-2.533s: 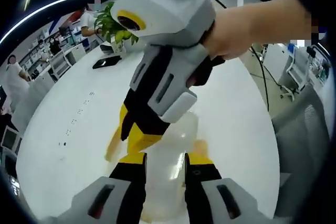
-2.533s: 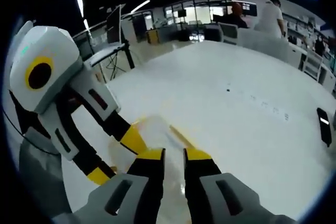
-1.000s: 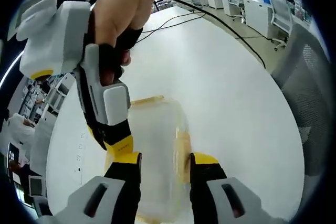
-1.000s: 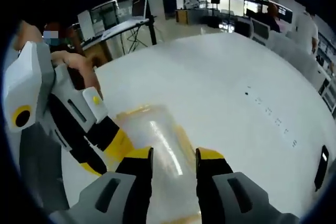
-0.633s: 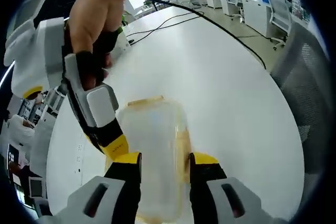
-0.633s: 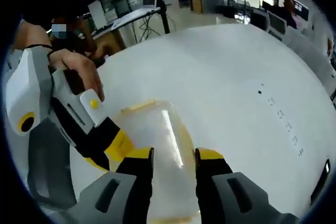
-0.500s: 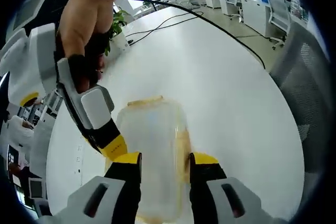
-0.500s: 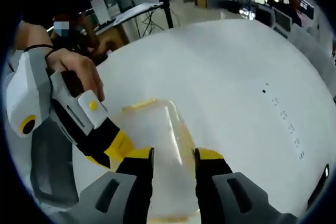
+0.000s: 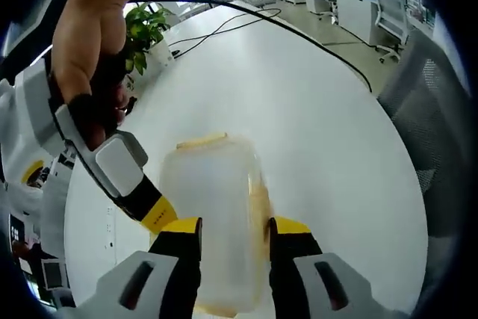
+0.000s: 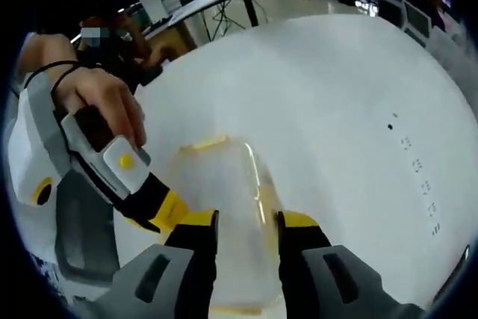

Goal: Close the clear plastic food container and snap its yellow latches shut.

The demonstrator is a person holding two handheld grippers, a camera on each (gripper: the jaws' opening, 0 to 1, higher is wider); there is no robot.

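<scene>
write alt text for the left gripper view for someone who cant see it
A clear plastic food container with yellow latches sits on a white table, between the open jaws of the left gripper. The right gripper, held in a person's hand, reaches in from the left beside the container. A potted plant and a black cable lie farther back.

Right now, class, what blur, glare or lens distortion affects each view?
Left gripper view: the clear container looks soft and washed out against the bright white table; fisheye bends the table edge. Right gripper view: a glare streak runs along the container; the container's edges blur.
</scene>
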